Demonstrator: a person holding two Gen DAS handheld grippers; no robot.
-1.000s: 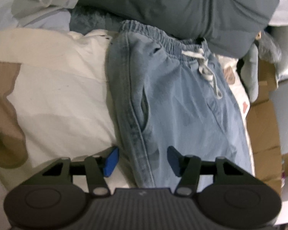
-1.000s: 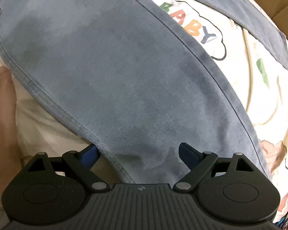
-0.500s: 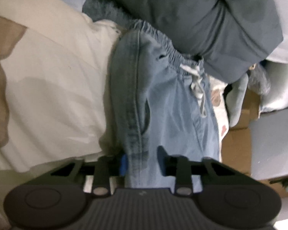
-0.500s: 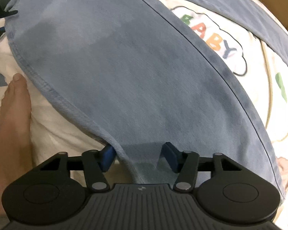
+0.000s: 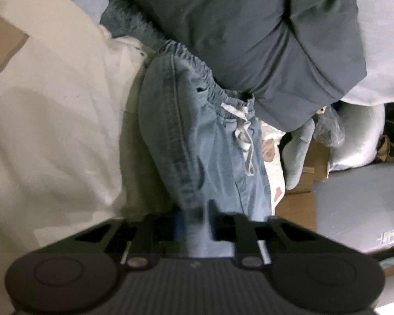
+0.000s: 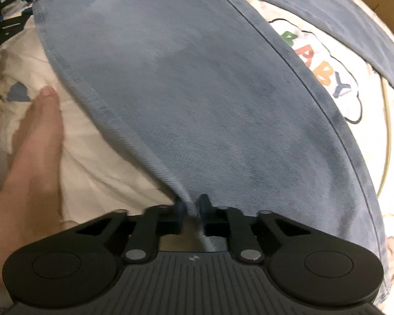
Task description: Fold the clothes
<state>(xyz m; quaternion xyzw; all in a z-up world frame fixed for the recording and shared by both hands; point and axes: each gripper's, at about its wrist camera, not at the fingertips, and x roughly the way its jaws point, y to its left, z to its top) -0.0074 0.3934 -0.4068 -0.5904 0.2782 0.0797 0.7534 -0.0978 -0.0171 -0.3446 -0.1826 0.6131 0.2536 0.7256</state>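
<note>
Left gripper (image 5: 194,218): jaws closing, fabric pinched between them. Right gripper (image 6: 191,207): jaws closing likewise. Bare foot (image 6: 31,155) at 9 o'clock.

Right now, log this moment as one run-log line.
left tool: closing on jeans side seam | right tool: closing on jeans leg edge | jeans: flat on bedsheet, unfolded

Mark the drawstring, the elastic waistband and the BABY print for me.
drawstring (image 5: 245,141): left wrist view, on the hanging white cord.
elastic waistband (image 5: 212,84): left wrist view, on the gathered band.
BABY print (image 6: 315,60): right wrist view, on the coloured letters.
</note>
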